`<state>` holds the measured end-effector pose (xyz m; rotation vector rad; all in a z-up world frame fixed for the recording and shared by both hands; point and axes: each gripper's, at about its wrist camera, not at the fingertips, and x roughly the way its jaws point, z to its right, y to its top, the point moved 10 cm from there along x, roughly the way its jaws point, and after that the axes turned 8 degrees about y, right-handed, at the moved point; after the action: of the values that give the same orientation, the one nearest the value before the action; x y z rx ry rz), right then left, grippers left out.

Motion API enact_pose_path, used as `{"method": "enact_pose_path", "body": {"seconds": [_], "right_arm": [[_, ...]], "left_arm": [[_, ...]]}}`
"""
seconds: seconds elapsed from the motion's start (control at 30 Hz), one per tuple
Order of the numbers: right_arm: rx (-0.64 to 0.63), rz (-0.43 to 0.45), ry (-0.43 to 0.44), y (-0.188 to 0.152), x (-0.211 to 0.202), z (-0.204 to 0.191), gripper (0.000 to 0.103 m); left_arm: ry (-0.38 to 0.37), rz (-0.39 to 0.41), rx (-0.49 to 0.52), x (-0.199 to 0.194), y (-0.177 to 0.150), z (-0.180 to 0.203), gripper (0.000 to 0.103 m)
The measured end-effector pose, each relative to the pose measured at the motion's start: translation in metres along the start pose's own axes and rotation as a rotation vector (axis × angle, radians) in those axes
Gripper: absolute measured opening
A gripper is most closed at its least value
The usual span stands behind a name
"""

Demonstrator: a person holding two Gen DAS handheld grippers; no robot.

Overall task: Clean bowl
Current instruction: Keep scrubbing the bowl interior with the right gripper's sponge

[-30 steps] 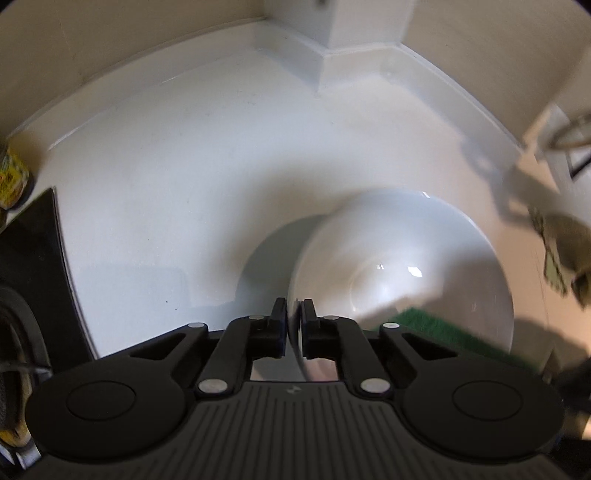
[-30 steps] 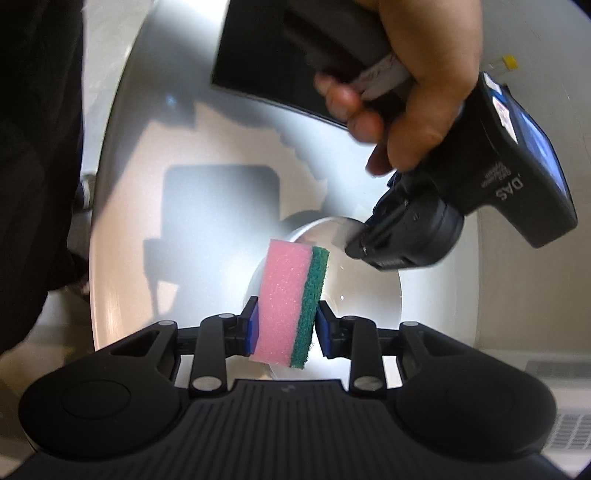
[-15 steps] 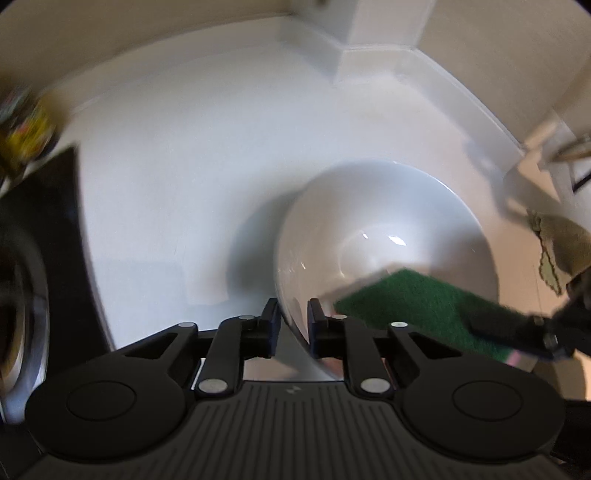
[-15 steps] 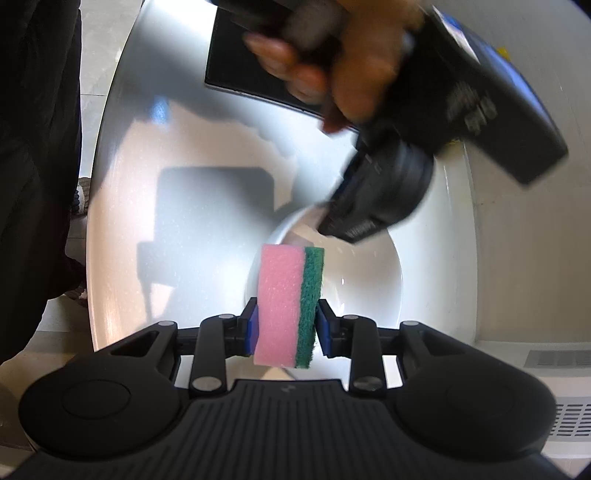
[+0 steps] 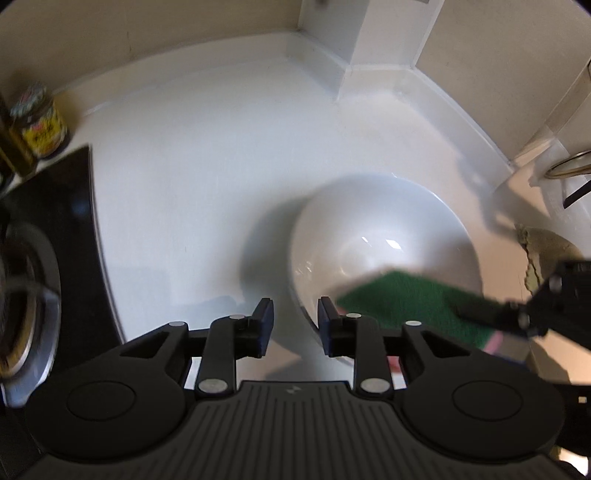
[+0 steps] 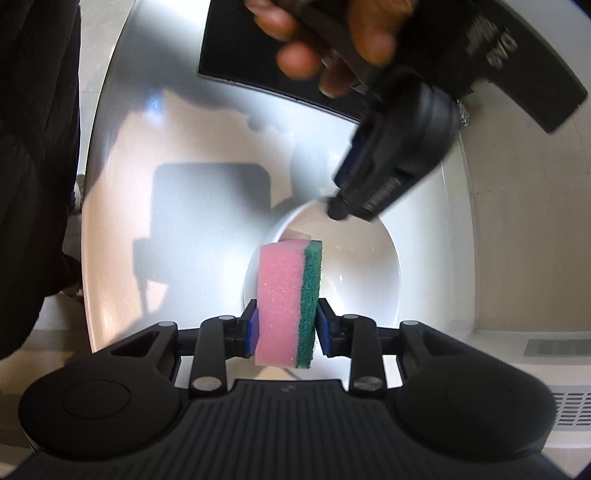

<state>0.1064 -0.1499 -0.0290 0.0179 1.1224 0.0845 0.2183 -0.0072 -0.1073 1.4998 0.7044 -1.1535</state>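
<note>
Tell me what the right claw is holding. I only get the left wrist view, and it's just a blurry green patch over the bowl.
Observer: A sponge, thick pink foam with a thin green scrub layer, pinched between the right claw pads.
Operator: Is it touching the bowl?
Observer: In the right wrist view it stands on edge over the bowl rim. I can't tell whether it touches.
Operator: What about my left claw?
Observer: The left claw is at the bowl's far rim, with a bare hand gripping its handle. Its jaws have just been opening, and the pads are off the rim.
</note>
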Motion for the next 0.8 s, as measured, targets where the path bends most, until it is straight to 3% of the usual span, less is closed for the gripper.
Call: {"method": "enact_pose_path", "body": {"seconds": [0.1,0.23,0.37,0.5,0.57,0.67,0.8], "right_arm": [[-0.019,-0.001,0.003,0.002,0.002,-0.001,0.027],[-0.034,0.007,0.015,0.008,0.001,-0.003,0.027],[-0.048,-0.005,0.026,0.007,0.001,-0.003,0.027],[-0.039,-0.008,0.041,0.002,0.001,-0.002,0.027],[-0.034,-0.007,0.044,0.004,0.003,-0.004,0.027],[-0.034,-0.012,0.042,0.003,0.003,-0.004,0.027],[-0.054,-0.020,0.036,0.000,0.008,-0.006,0.028]], "left_arm": [[-0.017,-0.044,0.008,0.012,-0.002,0.009,0.026],[-0.008,-0.037,0.121,0.019,0.014,0.014,0.021],[0.013,-0.025,0.166,0.025,0.034,0.012,0.015],[0.031,0.004,0.072,0.011,0.031,0.005,0.017],[0.025,0.012,0.049,0.002,0.019,0.002,0.025],[0.022,0.029,0.020,-0.011,0.000,-0.002,0.028],[0.006,-0.002,-0.015,-0.005,-0.008,0.001,0.028]]}}
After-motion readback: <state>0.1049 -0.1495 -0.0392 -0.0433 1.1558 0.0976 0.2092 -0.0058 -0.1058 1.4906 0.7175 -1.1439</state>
